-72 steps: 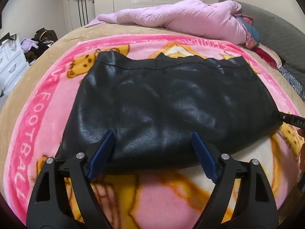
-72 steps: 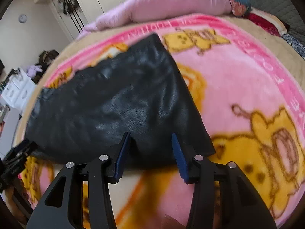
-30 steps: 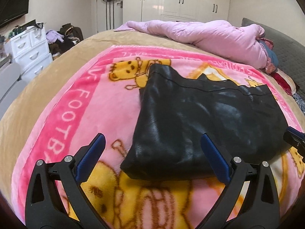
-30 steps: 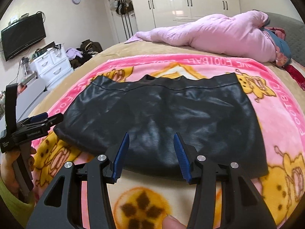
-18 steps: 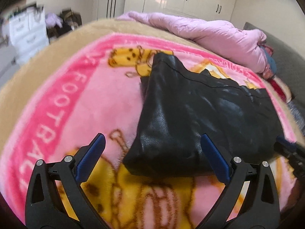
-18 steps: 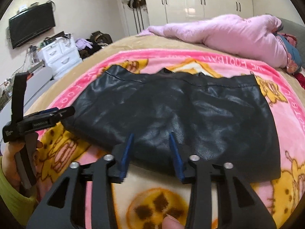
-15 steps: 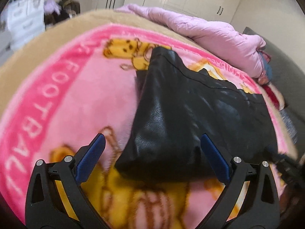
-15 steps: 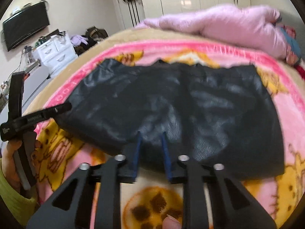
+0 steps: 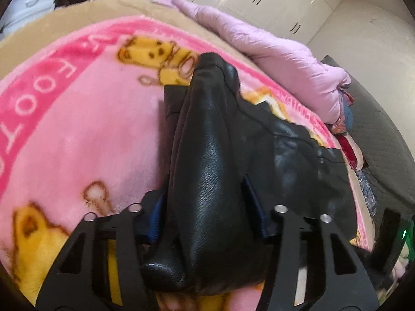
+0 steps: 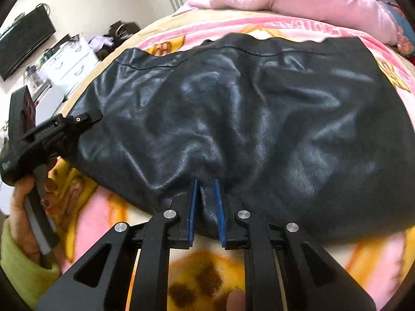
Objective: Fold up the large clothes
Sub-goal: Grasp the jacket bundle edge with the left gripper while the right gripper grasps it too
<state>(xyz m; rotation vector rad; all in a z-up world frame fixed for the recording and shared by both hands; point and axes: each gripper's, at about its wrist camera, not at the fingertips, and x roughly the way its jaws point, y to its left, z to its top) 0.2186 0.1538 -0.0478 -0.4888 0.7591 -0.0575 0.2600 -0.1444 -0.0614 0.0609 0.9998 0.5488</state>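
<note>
Right wrist view gives me the whole scene: a bed under a pink cartoon blanket (image 10: 160,223), and spread across it the black leather-look garment (image 10: 259,108), its near hem towards me. It looks heavy, limp and slick, so I judge it will sag and slide rather than hold a crease, and is best taken at the hem with plenty of material in the bite. My right gripper (image 10: 205,181) has pinched a small tuck of that hem about midway along, jaws nearly together. My left gripper (image 9: 205,189) is at the garment's left corner; its jaws have just been closing, and a thick roll of leather fills them, touching both pads (image 9: 253,197).
</note>
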